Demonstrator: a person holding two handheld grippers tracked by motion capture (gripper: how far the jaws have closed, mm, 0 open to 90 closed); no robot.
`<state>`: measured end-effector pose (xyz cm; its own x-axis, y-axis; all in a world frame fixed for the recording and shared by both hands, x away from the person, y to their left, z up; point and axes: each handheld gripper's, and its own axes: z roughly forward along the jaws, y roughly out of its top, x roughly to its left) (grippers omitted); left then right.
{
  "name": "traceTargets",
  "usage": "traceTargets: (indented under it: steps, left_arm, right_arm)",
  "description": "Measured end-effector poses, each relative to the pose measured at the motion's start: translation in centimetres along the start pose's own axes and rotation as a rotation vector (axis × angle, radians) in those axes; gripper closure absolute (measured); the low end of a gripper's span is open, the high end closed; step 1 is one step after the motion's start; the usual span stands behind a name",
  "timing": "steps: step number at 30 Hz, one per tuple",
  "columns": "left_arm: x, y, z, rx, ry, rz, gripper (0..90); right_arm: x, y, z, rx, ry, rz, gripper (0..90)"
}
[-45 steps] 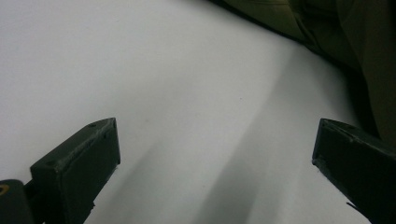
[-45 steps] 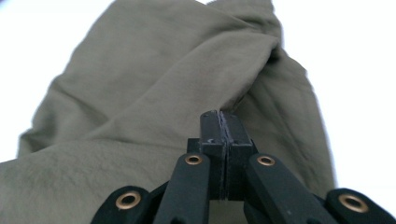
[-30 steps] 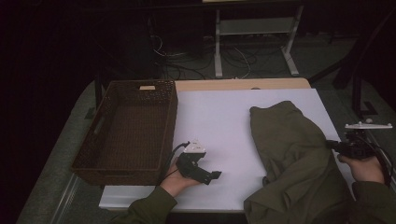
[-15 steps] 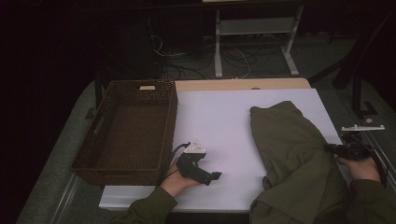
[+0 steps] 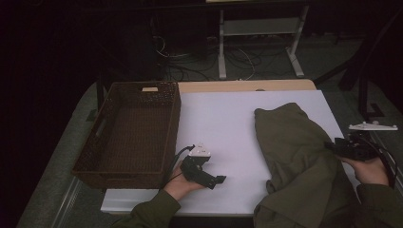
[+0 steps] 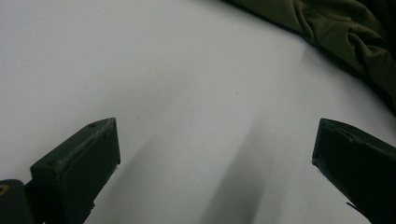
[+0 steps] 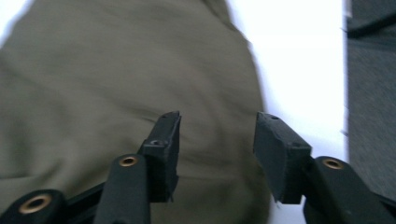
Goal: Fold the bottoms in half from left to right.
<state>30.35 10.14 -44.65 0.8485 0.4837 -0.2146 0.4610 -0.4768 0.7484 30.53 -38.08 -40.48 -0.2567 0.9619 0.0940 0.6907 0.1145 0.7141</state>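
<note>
With the right hand-held gripper just released above the olive garment at the counter's right edge, and the left hand-held gripper released near its front edge, regrip one clean fold.

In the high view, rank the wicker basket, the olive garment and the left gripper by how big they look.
1. olive garment, partly hanging off the table's near edge
2. wicker basket, close to the garment in apparent size, so unsure
3. left gripper, clearly smallest
</note>
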Motion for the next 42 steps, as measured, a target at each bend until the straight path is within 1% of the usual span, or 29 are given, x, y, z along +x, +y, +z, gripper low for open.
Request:
traceTargets:
  steps: [2,3,4,7,12,15,16,17,18,20,22,23,24,25,26,31,35,38,41,42]
  left_arm:
    - [-0.1,0.1,0.0,-0.003,-0.004,0.000,0.3]
    - [-0.1,0.1,0.0,-0.003,-0.004,0.000,0.4]
    - [-0.2,0.1,0.1,-0.003,-0.006,0.000,0.4]
    - [-0.3,0.1,0.2,0.000,-0.010,0.004,0.7]
    - [-0.6,0.1,0.2,-0.009,-0.012,0.006,5.1]
    - [-0.7,0.1,0.2,-0.008,-0.015,0.012,8.8]
    - [-0.8,0.2,0.3,-0.008,-0.022,0.021,11.1]
    - [-0.8,0.2,0.3,-0.008,-0.022,0.021,13.5]
    - [-1.0,0.2,0.3,-0.009,-0.032,0.023,14.2]
    - [-1.2,0.4,0.5,-0.012,-0.044,0.029,17.2]
    - [-1.4,0.7,0.7,-0.011,-0.054,0.044,21.6]
    - [-1.4,0.7,0.7,-0.011,-0.054,0.044,23.8]
    - [-1.7,0.9,1.0,-0.008,-0.061,0.060,26.7]
    - [-1.9,1.1,1.2,-0.008,-0.065,0.061,30.1]
    - [-2.1,1.2,1.4,-0.005,-0.068,0.063,31.5]
    - [-2.6,1.8,2.1,0.001,-0.091,0.074,31.9]
    - [-3.0,2.1,2.4,-0.001,-0.101,0.078,31.7]
    - [-3.5,2.6,2.9,0.002,-0.116,0.091,32.7]
    - [-3.8,2.9,3.2,-0.004,-0.127,0.093,35.4]
    - [-4.1,3.3,3.5,-0.005,-0.136,0.097,36.4]
  right_arm:
    - [0.8,0.2,0.0,-0.011,0.026,-0.017,45.3]
    - [0.8,0.2,0.0,-0.011,0.026,-0.017,45.3]
    - [1.5,0.3,0.2,-0.013,0.059,-0.035,43.2]
    - [2.4,0.2,0.5,-0.007,0.094,-0.054,40.3]
    - [3.5,-0.2,0.7,-0.029,0.125,-0.071,38.7]
    - [4.2,-0.8,0.5,-0.036,0.153,-0.089,38.5]
    - [4.5,-0.9,0.4,-0.041,0.161,-0.096,38.2]
    - [4.5,-0.9,0.4,-0.041,0.161,-0.096,38.2]
    - [4.9,-1.1,0.4,-0.042,0.170,-0.110,37.4]
    - [5.3,-1.2,0.5,-0.041,0.174,-0.135,36.8]
    - [5.4,-1.1,0.7,-0.041,0.179,-0.143,36.8]
    - [5.4,-1.1,0.7,-0.041,0.179,-0.143,36.8]
    - [5.5,-1.0,1.0,-0.038,0.184,-0.150,36.7]
    - [5.5,-0.9,1.1,-0.037,0.185,-0.153,36.6]
    - [5.5,-0.9,1.2,-0.037,0.188,-0.156,36.5]
    - [5.6,-0.7,1.4,-0.033,0.192,-0.164,36.4]
    - [5.6,-0.7,1.5,-0.032,0.195,-0.166,36.4]
    - [5.7,-0.7,1.6,-0.030,0.196,-0.166,36.4]
    - [5.7,-0.7,1.6,-0.028,0.195,-0.169,36.2]
    - [5.7,-0.7,1.5,-0.030,0.192,-0.169,36.1]
